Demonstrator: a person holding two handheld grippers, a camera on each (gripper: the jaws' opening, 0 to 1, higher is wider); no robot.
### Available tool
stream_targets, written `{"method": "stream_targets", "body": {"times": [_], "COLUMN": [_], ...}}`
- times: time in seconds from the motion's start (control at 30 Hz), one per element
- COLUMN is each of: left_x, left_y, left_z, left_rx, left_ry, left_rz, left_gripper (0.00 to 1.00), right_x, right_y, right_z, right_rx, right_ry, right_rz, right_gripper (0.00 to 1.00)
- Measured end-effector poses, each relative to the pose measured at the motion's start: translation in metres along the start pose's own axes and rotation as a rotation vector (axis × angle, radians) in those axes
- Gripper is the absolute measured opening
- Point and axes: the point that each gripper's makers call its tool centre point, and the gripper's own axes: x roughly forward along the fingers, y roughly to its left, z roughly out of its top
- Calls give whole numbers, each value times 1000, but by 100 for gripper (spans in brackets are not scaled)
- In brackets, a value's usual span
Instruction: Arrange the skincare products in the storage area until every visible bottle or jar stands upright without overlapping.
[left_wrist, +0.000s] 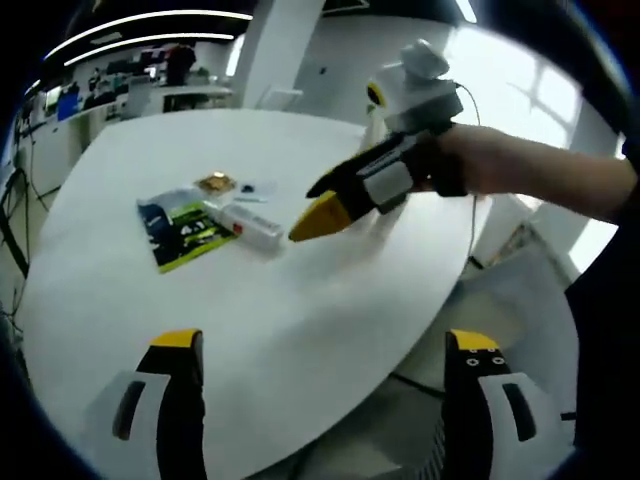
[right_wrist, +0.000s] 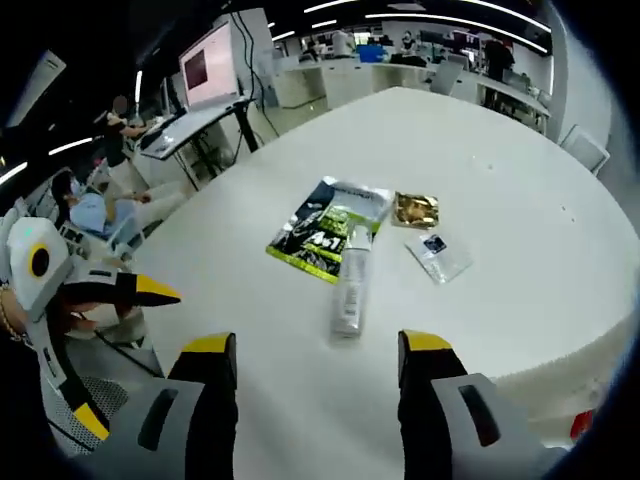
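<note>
A: White tube (right_wrist: 350, 283) is lying flat on the table (right_wrist: 520, 250), partly over the green sachet (right_wrist: 322, 232). Long axis runs straight away from the right gripper (right_wrist: 318, 358).

B: Yep, just ahead of its wide-open jaws, not touching. Left gripper (left_wrist: 325, 345) is spread wide too, tube well off.

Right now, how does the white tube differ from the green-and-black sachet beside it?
The white cylindrical tube is slim and rounded; the green-and-black printed sachet is flat and wide. The tube is plain white with a little red marking, the sachet bright green, black and silver. The tube partly overlaps the sachet's edge. Both lie flat on the white round table, neither upright.
</note>
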Motion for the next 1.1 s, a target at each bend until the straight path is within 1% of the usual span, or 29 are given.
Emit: {"method": "stream_targets", "body": {"times": [0.07,0.13,0.23,0.33,0.4,0.6,0.77,0.93,1.0,1.1], "left_x": [0,1,1,1,1,1,2,2,2,2], "left_y": [-1,-2,-2,-2,-1,-2,-3,-1,-1,-1], "left_z": [0,-1,-1,0,-1,-2,-3,-3,-3,-3], "left_rx": [-4,-7,-9,-12,-17,-15,-13,-31,-37,-41], "left_ry": [-1,3,5,0,0,11,18,9,8,13], "left_rz": [-2,-5,-6,-6,-8,-15,-20,-12,-11,-11], "left_gripper": [92,92,91,91,91,90,90,89,89,89], "right_x": [9,12,21,27,35,49,57,67,64,64], "right_y": [-2,0,-4,-7,-12,-20,-21,-24,-25,-28], "right_z": [3,5,8,12,14,14,20,19,19,19], "right_rx": [-11,-13,-2,-8,-10,-34,-47,-44,-51,-64], "right_ry": [8,14,19,19,19,27,4,10,12,10], "right_rz": [-4,-7,-8,-20,-27,-60,-64,-68,-74,-92], "right_gripper": [65,63,63,61,59,54,44,43,41,38]}}
